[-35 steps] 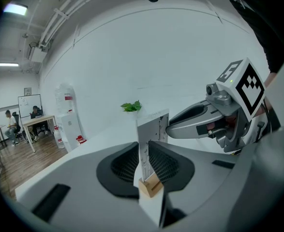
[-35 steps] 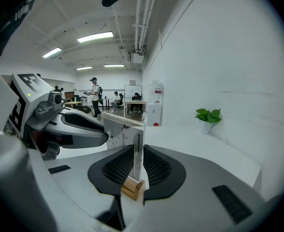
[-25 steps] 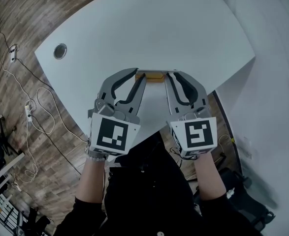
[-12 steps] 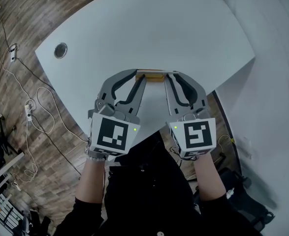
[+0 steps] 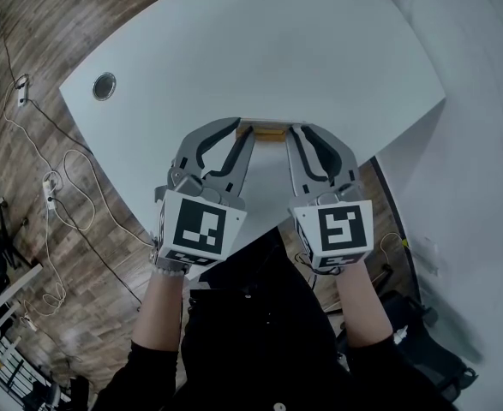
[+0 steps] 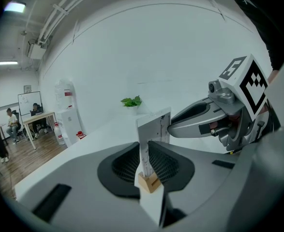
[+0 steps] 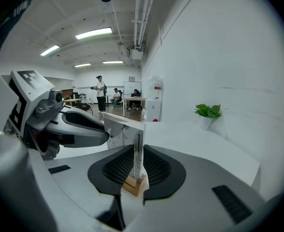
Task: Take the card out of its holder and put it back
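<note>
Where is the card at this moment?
In both gripper views the card stands upright in its wooden holder, by the table edge nearest the person. The left gripper and right gripper each clamp one end.

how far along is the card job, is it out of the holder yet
Done: left tongs and right tongs are closed on the card. In hand: the grip, with the card upright in its wooden holder. Left: lifting it out and slotting it back, as far as these views show.
</note>
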The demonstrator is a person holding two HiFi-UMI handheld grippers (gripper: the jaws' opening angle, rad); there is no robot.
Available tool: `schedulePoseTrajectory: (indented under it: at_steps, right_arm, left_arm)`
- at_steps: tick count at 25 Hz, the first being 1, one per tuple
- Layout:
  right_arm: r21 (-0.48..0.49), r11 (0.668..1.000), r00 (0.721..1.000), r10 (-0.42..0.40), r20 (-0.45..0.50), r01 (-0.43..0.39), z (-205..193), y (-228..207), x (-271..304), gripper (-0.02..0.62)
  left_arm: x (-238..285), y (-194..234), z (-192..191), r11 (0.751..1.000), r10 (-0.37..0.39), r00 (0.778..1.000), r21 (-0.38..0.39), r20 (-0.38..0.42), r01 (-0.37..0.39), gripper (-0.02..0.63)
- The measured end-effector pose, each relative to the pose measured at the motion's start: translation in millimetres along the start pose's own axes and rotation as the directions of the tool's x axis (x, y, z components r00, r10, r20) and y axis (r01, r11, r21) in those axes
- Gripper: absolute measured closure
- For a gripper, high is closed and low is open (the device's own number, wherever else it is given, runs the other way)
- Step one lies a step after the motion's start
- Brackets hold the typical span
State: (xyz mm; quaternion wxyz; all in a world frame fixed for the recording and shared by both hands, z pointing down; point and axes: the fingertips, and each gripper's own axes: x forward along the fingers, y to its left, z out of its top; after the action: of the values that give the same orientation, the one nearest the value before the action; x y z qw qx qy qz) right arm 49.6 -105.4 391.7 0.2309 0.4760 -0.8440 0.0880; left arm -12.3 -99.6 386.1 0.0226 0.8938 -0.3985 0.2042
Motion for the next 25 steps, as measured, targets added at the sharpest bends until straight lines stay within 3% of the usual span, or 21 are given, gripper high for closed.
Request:
schedulePoseTrajectory:
  at_steps: [25]
  right_arm:
    - [0.006,1.000,0.998,0.007,-0.065,-0.006,-31,-5,24,0.506]
  left_arm:
    - [23,-2,-44,0.999,-0.006,0.995,-0.045,-0.096,0.001,0.548]
